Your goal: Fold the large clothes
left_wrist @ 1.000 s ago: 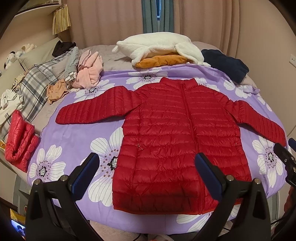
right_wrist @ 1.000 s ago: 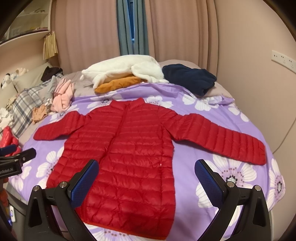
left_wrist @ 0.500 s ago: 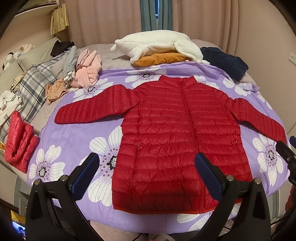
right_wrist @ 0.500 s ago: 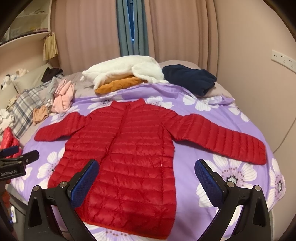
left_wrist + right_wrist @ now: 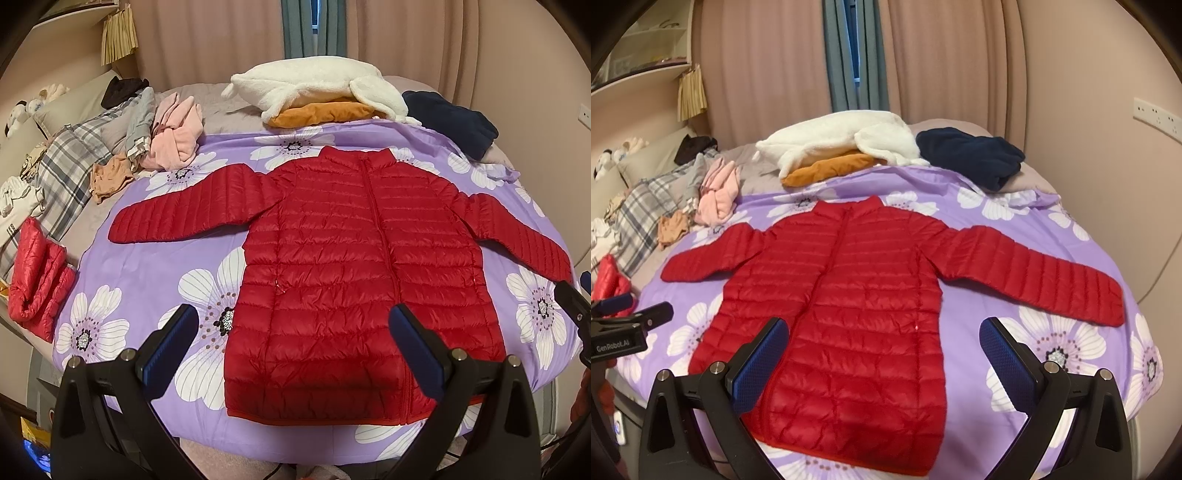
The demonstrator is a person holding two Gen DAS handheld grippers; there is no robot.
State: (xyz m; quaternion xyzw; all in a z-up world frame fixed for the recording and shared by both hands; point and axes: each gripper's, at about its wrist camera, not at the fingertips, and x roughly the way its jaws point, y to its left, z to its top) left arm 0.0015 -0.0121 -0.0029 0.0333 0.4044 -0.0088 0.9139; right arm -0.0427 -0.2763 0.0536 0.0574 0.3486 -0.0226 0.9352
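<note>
Left wrist view showed the left gripper spread wide with nothing between its blue pads, poised above the near hem of the red puffer jacket without touching it. Right wrist view showed the right gripper likewise released and empty, hanging over the jacket's lower right side.

That jacket lay flat and zipped on the purple floral cover of the bed, front up, collar toward the curtains, both sleeves stretched out sideways. The right sleeve reached toward the wall side; the left sleeve pointed toward the pillows.

Beyond the collar sat a white fleece garment piled on an orange one, with a navy garment just beside them. On the left, a pink garment and a tan piece lay near a plaid pillow. A folded red puffer item rested at the cover's left edge, well apart from the spread jacket. Pink curtains hung behind the bed.
</note>
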